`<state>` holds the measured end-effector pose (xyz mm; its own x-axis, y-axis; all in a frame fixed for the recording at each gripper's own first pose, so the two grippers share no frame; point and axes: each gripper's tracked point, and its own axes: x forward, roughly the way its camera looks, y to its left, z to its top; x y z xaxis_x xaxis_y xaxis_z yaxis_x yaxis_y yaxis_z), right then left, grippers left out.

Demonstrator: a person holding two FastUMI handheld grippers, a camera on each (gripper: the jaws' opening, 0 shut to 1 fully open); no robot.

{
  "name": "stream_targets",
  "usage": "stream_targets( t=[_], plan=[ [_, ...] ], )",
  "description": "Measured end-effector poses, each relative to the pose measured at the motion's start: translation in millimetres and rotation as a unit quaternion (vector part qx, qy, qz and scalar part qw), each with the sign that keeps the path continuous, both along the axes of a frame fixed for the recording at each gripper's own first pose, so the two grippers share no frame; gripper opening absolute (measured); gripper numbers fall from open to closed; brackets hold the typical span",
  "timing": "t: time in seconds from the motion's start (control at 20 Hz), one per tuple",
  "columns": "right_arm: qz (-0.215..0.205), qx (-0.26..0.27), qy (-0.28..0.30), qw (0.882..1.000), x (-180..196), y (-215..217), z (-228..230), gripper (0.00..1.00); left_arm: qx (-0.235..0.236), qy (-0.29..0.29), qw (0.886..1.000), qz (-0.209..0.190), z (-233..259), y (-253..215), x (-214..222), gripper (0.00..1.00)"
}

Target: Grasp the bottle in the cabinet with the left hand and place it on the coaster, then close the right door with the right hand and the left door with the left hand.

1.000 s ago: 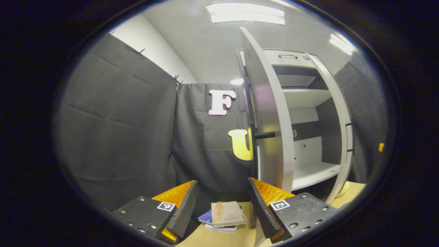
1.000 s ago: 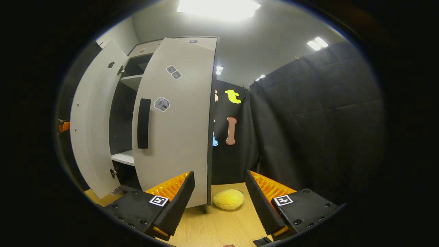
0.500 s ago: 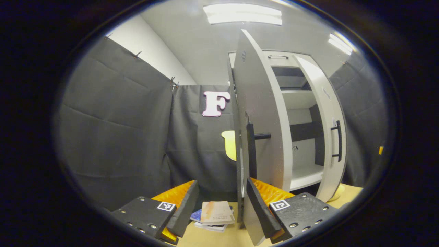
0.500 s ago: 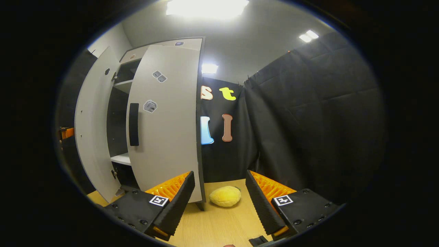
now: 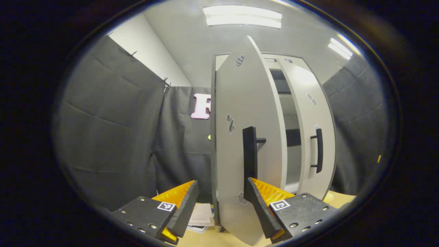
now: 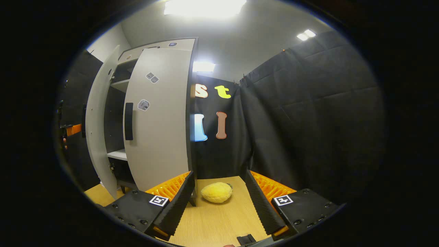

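Note:
The grey cabinet's left door (image 5: 233, 113) stands close in front of my left gripper (image 5: 223, 209), part-way swung in, outer face toward me. Its black handle (image 5: 249, 154) rises just above my right finger (image 5: 260, 206), which lies against the door's lower face. The jaws are open with the door's hinge-side edge between them. Beyond it, the right door (image 5: 313, 113) with its own handle (image 5: 319, 151) leaves a narrow gap onto the shelves. In the right gripper view the right door (image 6: 157, 113) is nearly flush with the cabinet and the left door (image 6: 99, 120) stands ajar. My right gripper (image 6: 219, 206) hangs open over the table, apart from the doors.
A yellow plush toy (image 6: 216, 192) lies on the wooden table (image 6: 219, 226) beside the cabinet's right corner. A small stack of books (image 5: 200, 218) sits left of the cabinet. The other gripper's orange part (image 6: 73, 129) shows behind the left door. Black cloth walls surround the booth.
The left door has swung far inward, from edge-on to showing its outer face. The right door has gone from half open to nearly closed, and my right gripper has drawn away from it.

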<state>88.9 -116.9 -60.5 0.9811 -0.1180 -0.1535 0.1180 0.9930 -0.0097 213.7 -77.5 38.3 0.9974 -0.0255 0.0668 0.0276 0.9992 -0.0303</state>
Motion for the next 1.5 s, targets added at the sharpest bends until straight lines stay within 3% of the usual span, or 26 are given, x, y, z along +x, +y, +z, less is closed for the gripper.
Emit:
stream_targets(
  t=[0.1,0.15,0.35,0.6,0.65,1.15,1.3,1.5],
  plan=[
    [-0.004,0.002,0.003,1.0,-5.8,-3.1,-1.6,0.95,-0.007,-0.002,1.0,-0.017,1.5,-20.7,6.5,0.91],
    [-0.007,0.003,0.005,1.0,-8.6,-5.6,-3.8,0.95,-0.009,-0.002,1.0,-0.023,0.2,-30.9,11.4,0.84],
    [-0.01,0.006,0.009,1.0,-19.1,-11.0,-8.0,0.95,-0.017,0.015,0.999,-0.039,-12.7,-58.8,33.9,0.84],
    [0.011,0.03,0.005,0.999,-24.7,0.6,-4.1,0.95,-0.022,0.051,0.998,-0.029,-38.8,-57.8,33.8,0.84],
    [0.02,0.03,0.002,0.999,-22.6,5.5,-3.3,0.95,-0.025,0.056,0.998,-0.027,-42.5,-54.5,28.0,0.92],
    [0.135,0.058,-0.008,0.989,-12.1,80.0,11.1,0.95,0.022,0.059,0.998,0.012,-36.2,-12.2,-87.9,0.91],
    [0.15,0.054,-0.017,0.987,-23.1,100.8,22.3,0.92,0.041,0.052,0.998,0.015,-25.7,3.4,-116.8,0.91],
    [0.15,0.037,-0.038,0.987,-44.6,116.8,44.7,0.95,0.038,0.045,0.998,0.006,-12.3,21.9,-150.9,0.92]
  ],
)
